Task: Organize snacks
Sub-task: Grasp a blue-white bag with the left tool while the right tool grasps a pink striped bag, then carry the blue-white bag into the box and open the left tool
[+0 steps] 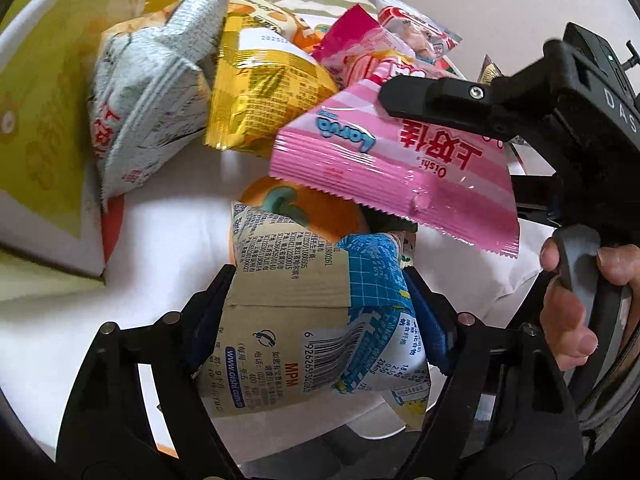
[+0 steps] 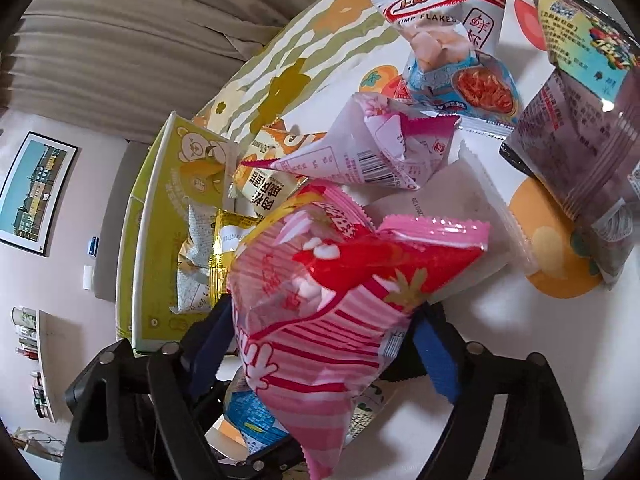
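You have the cream-backed packet (image 1: 304, 320) nearest you, between the left gripper (image 1: 316, 312) fingers. The striped packet (image 1: 400, 152) sits right and beyond it. The cardboard box (image 1: 44, 128) stands left, packets (image 1: 264, 80) heaped against it on the tablecloth (image 1: 168, 220)

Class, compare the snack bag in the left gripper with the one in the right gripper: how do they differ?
Colour: the left gripper holds a beige and blue bag; the right gripper holds a pink striped bag.
Side shown: the beige and blue bag shows its printed back with a barcode; the pink striped bag shows red lettering and a picture.
Shared: both are small, puffy sealed bags clamped between the fingers.
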A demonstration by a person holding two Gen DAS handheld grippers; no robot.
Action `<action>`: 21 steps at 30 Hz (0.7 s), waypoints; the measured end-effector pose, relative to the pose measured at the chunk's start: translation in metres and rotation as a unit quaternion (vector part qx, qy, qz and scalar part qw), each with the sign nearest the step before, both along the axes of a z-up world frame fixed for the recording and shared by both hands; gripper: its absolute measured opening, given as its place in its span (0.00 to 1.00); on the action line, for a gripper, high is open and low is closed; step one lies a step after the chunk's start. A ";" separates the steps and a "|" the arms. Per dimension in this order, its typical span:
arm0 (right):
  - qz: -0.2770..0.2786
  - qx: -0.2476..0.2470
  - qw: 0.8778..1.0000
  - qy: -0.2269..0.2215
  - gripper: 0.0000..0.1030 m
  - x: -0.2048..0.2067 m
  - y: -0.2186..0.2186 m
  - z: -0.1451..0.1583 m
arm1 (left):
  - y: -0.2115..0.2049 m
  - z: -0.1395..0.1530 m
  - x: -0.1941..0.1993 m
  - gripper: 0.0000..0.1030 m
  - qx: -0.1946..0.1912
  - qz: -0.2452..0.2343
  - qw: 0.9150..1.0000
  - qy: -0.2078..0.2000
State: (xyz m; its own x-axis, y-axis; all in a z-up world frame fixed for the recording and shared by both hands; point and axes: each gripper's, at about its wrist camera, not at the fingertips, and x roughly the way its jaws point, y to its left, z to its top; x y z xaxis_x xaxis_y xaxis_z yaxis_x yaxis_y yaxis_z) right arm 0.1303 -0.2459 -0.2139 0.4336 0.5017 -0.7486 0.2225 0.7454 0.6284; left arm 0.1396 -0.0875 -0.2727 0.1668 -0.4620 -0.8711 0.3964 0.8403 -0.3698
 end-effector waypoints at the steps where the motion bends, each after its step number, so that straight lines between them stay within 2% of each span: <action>1: 0.001 0.002 1.000 -0.002 0.71 -0.001 0.000 0.001 | 0.004 0.001 -0.001 0.76 0.002 0.003 1.000 -0.001; 13: 0.016 0.000 0.999 -0.032 0.64 -0.018 -0.002 0.031 | 0.018 0.035 -0.025 0.76 0.002 0.031 0.999 -0.030; 21: 0.035 -0.020 0.997 -0.063 0.63 -0.030 -0.005 0.070 | 0.020 0.070 -0.040 0.76 -0.001 0.061 0.996 -0.062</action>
